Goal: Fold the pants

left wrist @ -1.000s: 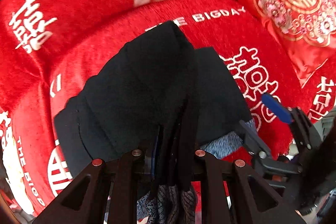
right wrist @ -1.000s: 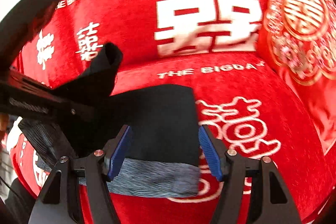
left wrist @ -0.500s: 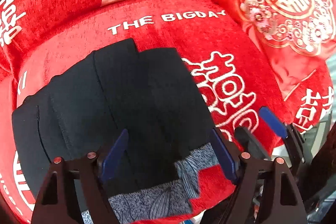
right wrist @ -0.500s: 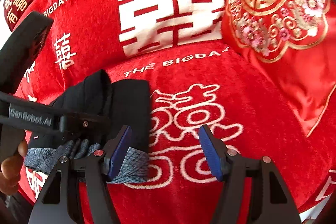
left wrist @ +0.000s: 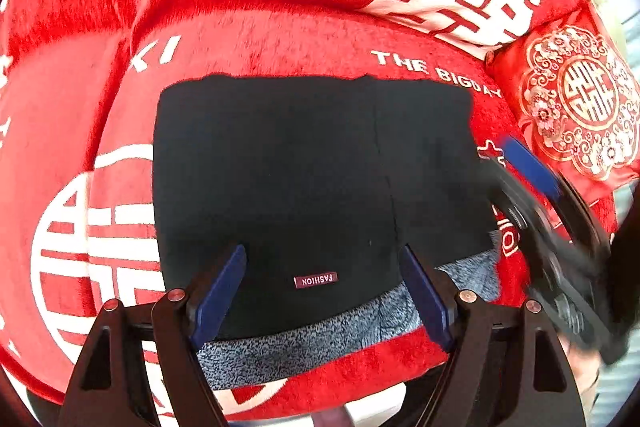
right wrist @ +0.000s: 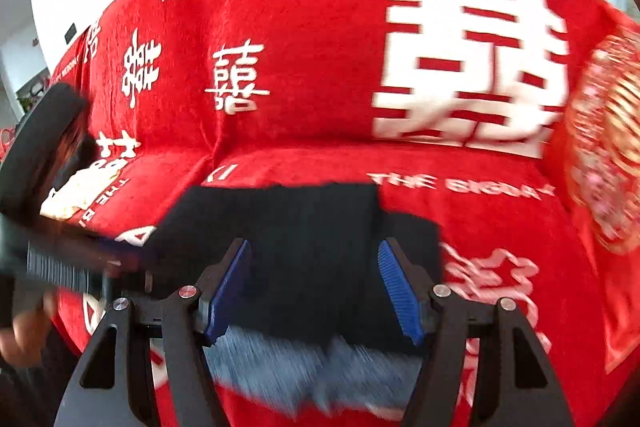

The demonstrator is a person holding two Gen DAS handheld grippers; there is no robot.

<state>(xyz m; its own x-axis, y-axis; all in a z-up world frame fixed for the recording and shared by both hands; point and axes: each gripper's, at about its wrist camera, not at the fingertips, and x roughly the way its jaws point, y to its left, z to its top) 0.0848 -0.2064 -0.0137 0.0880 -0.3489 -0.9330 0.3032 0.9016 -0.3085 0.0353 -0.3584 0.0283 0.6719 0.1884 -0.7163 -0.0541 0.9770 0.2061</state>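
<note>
Now both tools are free of the cloth. One second ago the left gripper point(left wrist: 322, 291) was closed on a bunch of the black fabric and lifted it; half a second ago its jaws were already apart, and here they stand wide open above the near edge, holding nothing. The right gripper point(right wrist: 316, 291) is also wide open and empty, hovering over the near right part of the garment.

The pants point(left wrist: 312, 179) lie flat as a dark rectangle on the red sofa cover point(left wrist: 280, 39), with the grey waistband point(left wrist: 304, 343) along the near edge and a small label point(left wrist: 316, 279) just beyond it. Farther right, a red cushion point(left wrist: 576, 103) lies near but apart.

I judge the fold is finished or almost; perhaps only smoothing is left.
</note>
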